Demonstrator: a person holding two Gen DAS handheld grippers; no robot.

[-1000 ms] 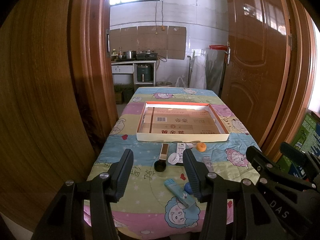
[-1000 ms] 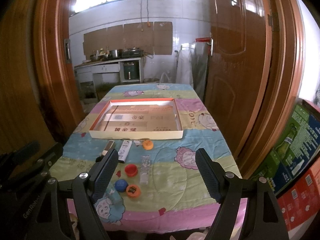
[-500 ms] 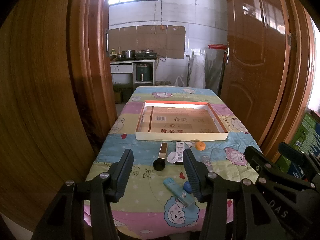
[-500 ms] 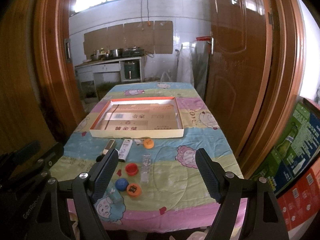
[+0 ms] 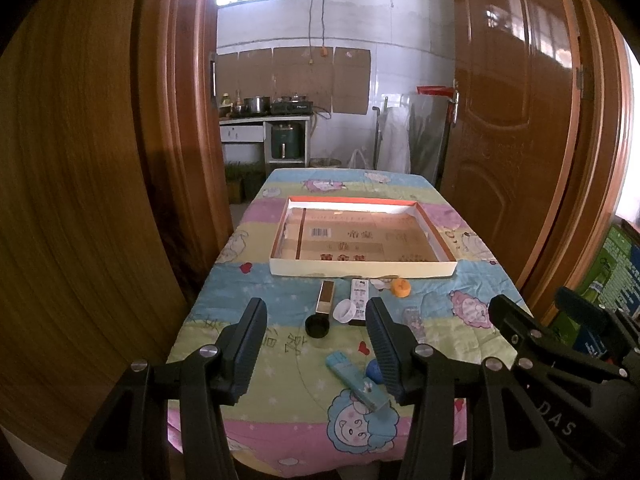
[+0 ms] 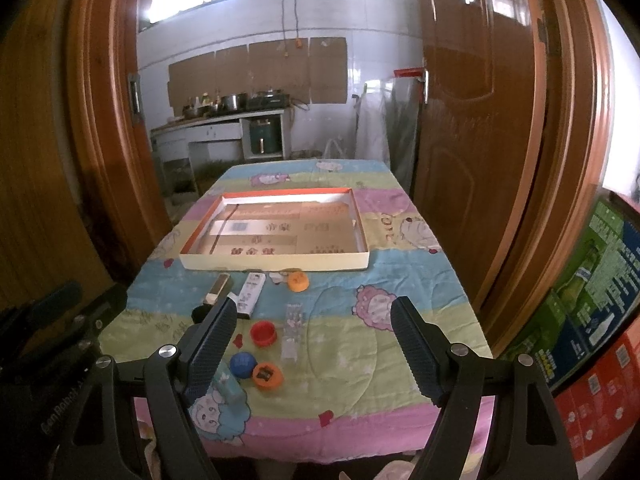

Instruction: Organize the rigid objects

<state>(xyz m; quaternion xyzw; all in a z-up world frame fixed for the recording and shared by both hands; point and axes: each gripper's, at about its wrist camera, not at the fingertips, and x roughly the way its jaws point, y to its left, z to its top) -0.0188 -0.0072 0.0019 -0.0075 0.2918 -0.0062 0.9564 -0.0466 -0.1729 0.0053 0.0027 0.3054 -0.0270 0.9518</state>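
Both grippers hang back from the near edge of the table (image 6: pixel 400 264), each spread wide with nothing between the fingers.

Starting at the left: the left gripper (image 5: pixel 316 344) looks straight over a black cap (image 5: pixel 317 326), with a brown bar (image 5: pixel 325 302) just beyond it, its long axis running away toward the tray (image 5: pixel 360 270). Next to those sit a white cap (image 5: pixel 344 311) and a white box (image 5: pixel 359 300), also lying lengthwise toward the tray. Nearer the edge a teal tube (image 5: pixel 356 380) lies slanted, its far end toward the left, close by the left gripper's right finger.

Moving right, the right gripper (image 6: pixel 312 344) frames a red cap (image 6: pixel 263 333), a blue cap (image 6: pixel 243 364), an orange cap (image 6: pixel 267 376) and a clear strip (image 6: pixel 293 332) lying lengthwise. A second orange cap (image 6: pixel 298 281) sits close to the tray's front wall.

The tray lies dead ahead of everything, past the clutter, and looks empty. I'd judge the left gripper nearer the black cap and bar, the right nearer the coloured caps. The right half of the cloth is open; the door frames stand close on both sides of the table.
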